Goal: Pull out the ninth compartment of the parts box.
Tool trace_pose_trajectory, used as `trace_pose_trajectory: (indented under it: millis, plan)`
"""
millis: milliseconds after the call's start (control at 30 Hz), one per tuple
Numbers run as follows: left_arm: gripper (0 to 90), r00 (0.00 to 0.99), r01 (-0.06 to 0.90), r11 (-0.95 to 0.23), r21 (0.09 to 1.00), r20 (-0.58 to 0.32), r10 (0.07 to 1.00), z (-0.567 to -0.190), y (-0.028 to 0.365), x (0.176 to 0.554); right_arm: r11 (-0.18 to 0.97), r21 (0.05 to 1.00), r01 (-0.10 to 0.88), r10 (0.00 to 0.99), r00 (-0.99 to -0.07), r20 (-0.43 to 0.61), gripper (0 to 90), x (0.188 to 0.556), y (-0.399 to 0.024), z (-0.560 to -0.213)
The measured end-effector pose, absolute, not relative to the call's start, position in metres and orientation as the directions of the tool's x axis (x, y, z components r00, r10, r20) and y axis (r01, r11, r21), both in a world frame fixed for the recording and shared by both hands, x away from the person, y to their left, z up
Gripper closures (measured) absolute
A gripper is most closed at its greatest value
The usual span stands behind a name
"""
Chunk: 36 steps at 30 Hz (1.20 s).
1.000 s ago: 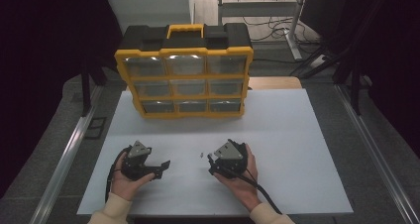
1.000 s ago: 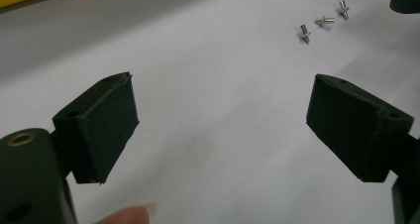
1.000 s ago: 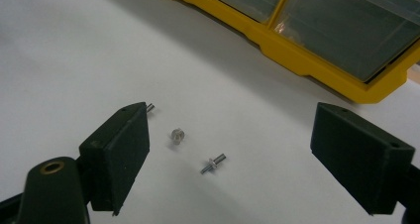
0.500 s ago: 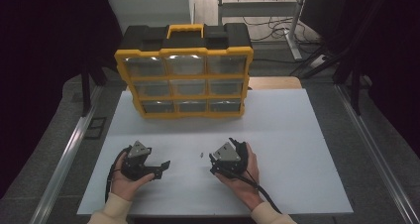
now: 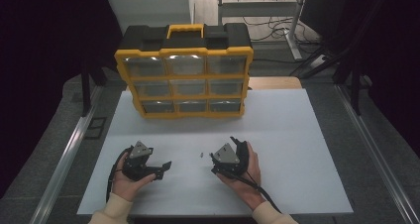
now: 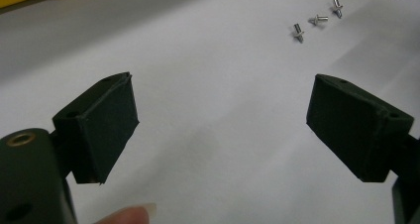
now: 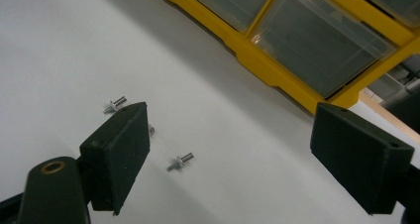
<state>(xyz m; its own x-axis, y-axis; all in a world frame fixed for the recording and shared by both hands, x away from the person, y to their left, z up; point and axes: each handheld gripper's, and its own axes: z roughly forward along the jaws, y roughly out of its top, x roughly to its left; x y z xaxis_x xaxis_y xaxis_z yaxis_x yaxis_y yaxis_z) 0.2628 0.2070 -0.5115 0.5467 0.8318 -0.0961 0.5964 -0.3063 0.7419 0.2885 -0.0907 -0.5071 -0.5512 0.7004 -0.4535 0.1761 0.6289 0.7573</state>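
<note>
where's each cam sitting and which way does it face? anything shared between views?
High view: above the near table edge, facing forward and down at the yellow-and-black plastic drawer organiser; both hands, left claw, right claw.
Left gripper view: on the left claw, facing three small silver metal rivets; a fingertip shows.
Right gripper view: on the right claw, facing the organiser's drawers.
Shared: the rivets.

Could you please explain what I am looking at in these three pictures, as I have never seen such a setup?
A person sits at a white table, holding a hand-held tool with two black fingers in each hand: the left gripper and right gripper. One picture looks down from above; the other two come from cameras on each gripper, looking along its fingers. Both grippers are open and hold nothing. Three small metal screws lie between them, and a yellow drawer organizer stands at the far side.
</note>
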Motion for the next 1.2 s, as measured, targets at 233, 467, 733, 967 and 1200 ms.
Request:
trace_pose_trajectory:
  millis: [233,467,733,967,1200]
  plan:
    - [12.5,0.548,0.596,-0.308,0.742,-0.095,0.831,-0.5114,0.2062,0.2628,0.665,0.735,0.134,0.672,-0.536,-0.511,15.6,0.286,-0.0921,-0.5046]
    - [12.6,0.546,0.598,-0.305,0.741,-0.099,0.832,-0.5118,0.2078,0.2633,0.686,0.719,0.113,0.655,-0.527,-0.542,15.5,0.2853,-0.0925,-0.504]
    - [12.5,0.548,0.596,-0.309,0.741,-0.094,0.831,-0.5117,0.207,0.2628,0.728,0.68,0.084,0.615,-0.518,-0.595,15.6,0.2841,-0.0929,-0.5039]
    - [12.5,0.547,0.598,-0.308,0.74,-0.095,0.832,-0.5119,0.206,0.2625,0.755,0.653,0.06,0.585,-0.512,-0.629,15.6,0.282,-0.0906,-0.5052]
    - [12.5,0.549,0.596,-0.314,0.739,-0.091,0.831,-0.5122,0.2057,0.2625,0.778,0.627,0.048,0.562,-0.499,-0.659,15.6,0.28,-0.0884,-0.5063]
